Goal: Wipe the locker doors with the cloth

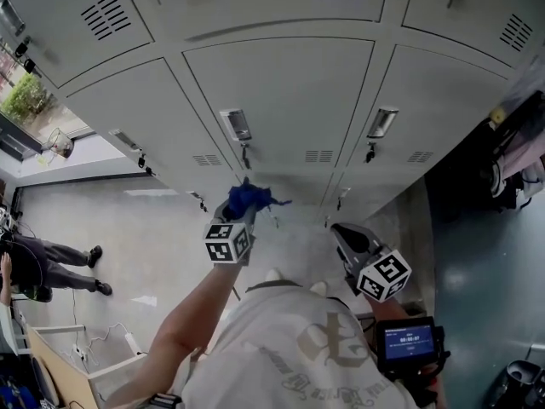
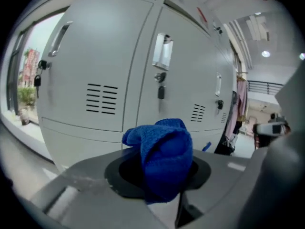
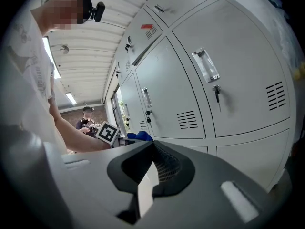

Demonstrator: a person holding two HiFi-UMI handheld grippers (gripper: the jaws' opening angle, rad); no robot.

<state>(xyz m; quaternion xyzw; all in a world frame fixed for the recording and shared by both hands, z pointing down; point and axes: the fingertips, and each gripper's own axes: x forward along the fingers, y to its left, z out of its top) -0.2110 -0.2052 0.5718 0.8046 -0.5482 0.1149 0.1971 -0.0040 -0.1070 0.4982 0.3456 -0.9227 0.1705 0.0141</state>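
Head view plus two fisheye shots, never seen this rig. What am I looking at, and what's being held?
There is no robot here. A person carries a two-jaw tool in each hand. The head view comes from a camera on the person's head, looking steeply down at a wall of grey locker doors. The other two pictures come from wide-angle cameras that ride on each tool and look along its jaws. The left tool is shut on a blue cloth, held up near the lockers. The right tool holds nothing, and its jaws look closed together. The cubes with square markers are part of the tools. No table is in view.
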